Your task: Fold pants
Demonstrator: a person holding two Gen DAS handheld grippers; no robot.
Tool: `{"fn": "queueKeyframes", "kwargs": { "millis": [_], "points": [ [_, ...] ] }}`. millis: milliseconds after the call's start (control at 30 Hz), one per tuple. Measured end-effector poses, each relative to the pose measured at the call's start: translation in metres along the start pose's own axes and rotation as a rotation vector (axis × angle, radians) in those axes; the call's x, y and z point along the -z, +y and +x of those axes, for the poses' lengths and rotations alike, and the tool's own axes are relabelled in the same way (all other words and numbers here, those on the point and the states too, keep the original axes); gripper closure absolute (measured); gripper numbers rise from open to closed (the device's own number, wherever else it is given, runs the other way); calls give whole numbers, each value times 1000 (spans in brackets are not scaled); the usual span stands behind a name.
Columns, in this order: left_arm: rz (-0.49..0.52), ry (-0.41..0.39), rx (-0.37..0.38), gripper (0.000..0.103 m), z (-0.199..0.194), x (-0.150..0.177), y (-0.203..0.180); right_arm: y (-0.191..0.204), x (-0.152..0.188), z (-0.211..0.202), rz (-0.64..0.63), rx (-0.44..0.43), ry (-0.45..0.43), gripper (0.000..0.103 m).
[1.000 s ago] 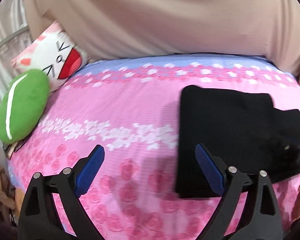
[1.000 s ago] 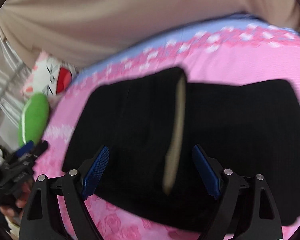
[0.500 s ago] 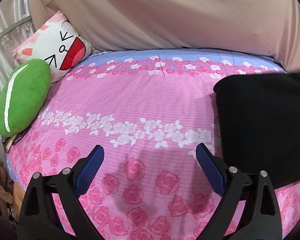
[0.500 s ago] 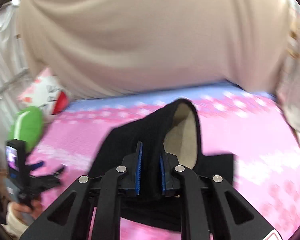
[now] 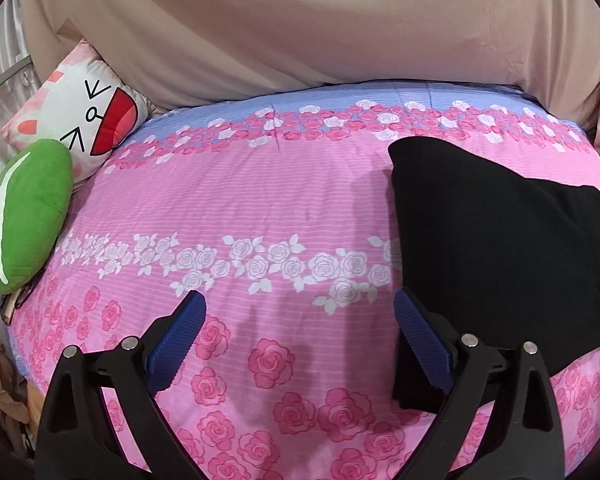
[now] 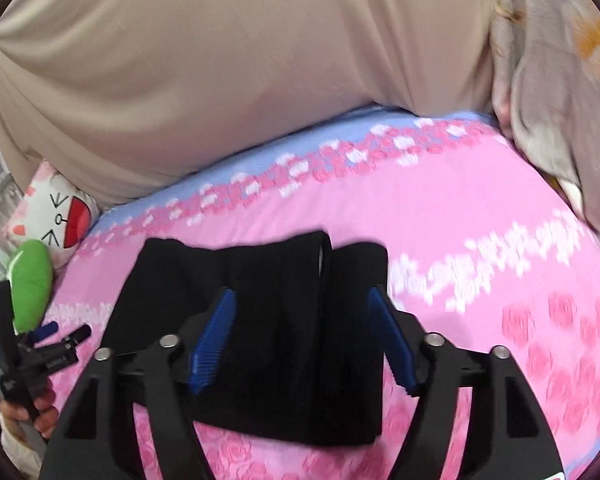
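Black pants (image 6: 268, 332) now lie folded on the bed (image 5: 260, 200); your right hand-held gripper (image 6: 300, 340) has released them, left hand-held gripper (image 5: 296, 340) idles spread at 9 o'clock.

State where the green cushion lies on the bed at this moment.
In the left wrist view, the green cushion lies at the bed's far left edge, in front of and overlapping the cartoon-face pillow, well apart from the black pants on the right.

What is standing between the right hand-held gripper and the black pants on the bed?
Nothing visible. The right hand-held gripper is open directly over the folded black pants, with only air between them. The green cushion and cat pillow lie far off by the bed's edge.
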State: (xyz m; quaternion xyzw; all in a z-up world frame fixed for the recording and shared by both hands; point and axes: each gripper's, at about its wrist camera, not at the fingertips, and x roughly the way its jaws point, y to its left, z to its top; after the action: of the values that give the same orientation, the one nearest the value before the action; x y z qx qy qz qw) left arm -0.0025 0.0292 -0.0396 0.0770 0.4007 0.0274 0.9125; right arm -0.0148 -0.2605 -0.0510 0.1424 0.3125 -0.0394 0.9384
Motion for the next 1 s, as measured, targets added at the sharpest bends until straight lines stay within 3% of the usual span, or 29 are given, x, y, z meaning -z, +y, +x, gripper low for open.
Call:
{"fn": "queueKeyframes", "kwargs": {
  "millis": [167, 233, 267, 333, 367, 467, 500, 533, 567, 600, 633, 700, 800, 867, 1000],
  "points": [
    [-8, 28, 40, 9, 6, -2, -6, 1, -25, 68, -49, -25, 139, 35],
    [0, 29, 44, 9, 7, -3, -8, 1, -28, 100, -50, 5, 197, 37],
    [5, 27, 40, 9, 6, -3, -9, 3, -28, 113, -55, -14, 217, 66],
    [11, 24, 42, 9, 6, -4, -9, 15, -33, 111, -78, -30, 220, 78],
    [12, 21, 42, 9, 6, -6, -8, 29, -41, 91, -129, -22, 164, 82],
    [2, 18, 60, 9, 8, -10, -7, 40, -54, 43, -155, -20, 31, 81],
    [-3, 27, 82, 8, 10, -10, -9, 35, -53, 39, -162, 20, 17, 77],
    [-7, 33, 99, 8, 12, -10, -9, 32, -50, 49, -182, 60, 45, 71],
    [-12, 49, 127, 8, 16, -10, -12, 25, -38, 74, -220, 106, 143, 69],
    [-16, 57, 135, 8, 18, -10, -14, 17, -27, 92, -207, 147, 221, 69],
    [-18, 57, 134, 8, 19, -9, -14, 11, -20, 95, -173, 154, 241, 69],
    [-16, 54, 132, 7, 19, -7, -12, 7, -11, 69, -96, 93, 164, 67],
    [-15, 63, 141, 7, 18, -3, -4, 14, 6, 13, -45, 58, 29, 54],
    [-12, 73, 173, 7, 15, 1, -2, 25, 21, -9, -60, 51, 12, 53],
    [-5, 112, 287, 7, 11, 13, -14, 54, 49, -21, -84, -20, 62, 54]
  ]
}}
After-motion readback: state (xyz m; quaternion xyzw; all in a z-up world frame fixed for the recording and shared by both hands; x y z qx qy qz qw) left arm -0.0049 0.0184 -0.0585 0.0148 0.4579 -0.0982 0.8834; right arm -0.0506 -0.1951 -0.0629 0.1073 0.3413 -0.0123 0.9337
